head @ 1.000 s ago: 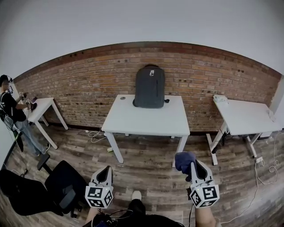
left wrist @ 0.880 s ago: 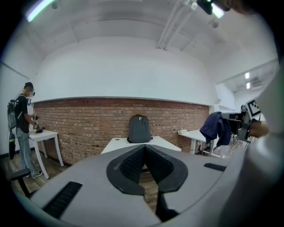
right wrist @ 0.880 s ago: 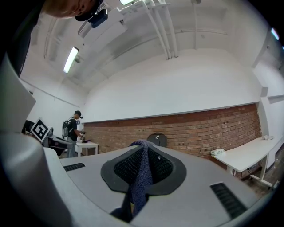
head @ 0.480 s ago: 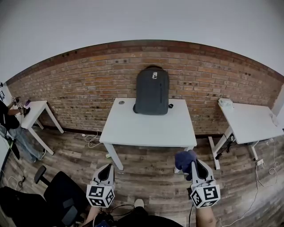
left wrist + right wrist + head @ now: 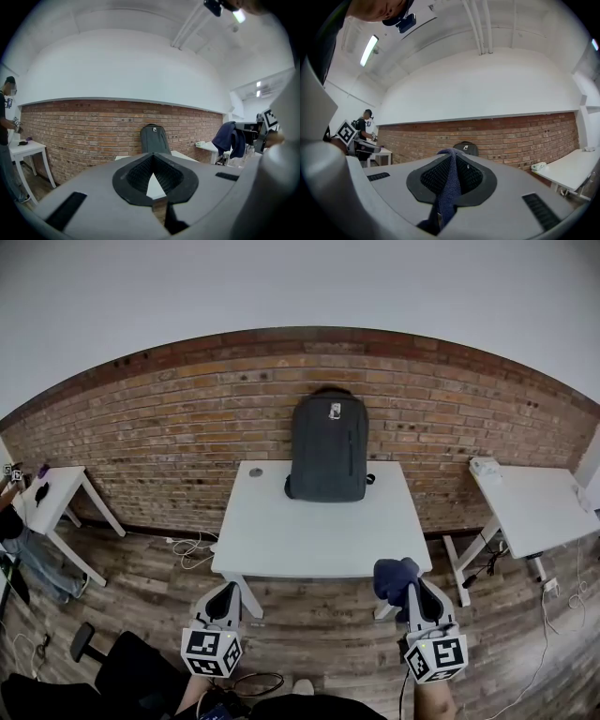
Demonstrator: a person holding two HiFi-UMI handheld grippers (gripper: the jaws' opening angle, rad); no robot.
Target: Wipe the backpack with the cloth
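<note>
Cloth (image 5: 449,185) clamped in right gripper (image 5: 411,587); backpack (image 5: 328,446) well apart.

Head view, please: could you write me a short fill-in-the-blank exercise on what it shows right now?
The backpack stands on the white table, leaning against the ____ wall.
The right claw is shut on a blue ____.
The left claw is shut and holds ____.
Missing words: brick; cloth; nothing.
</note>
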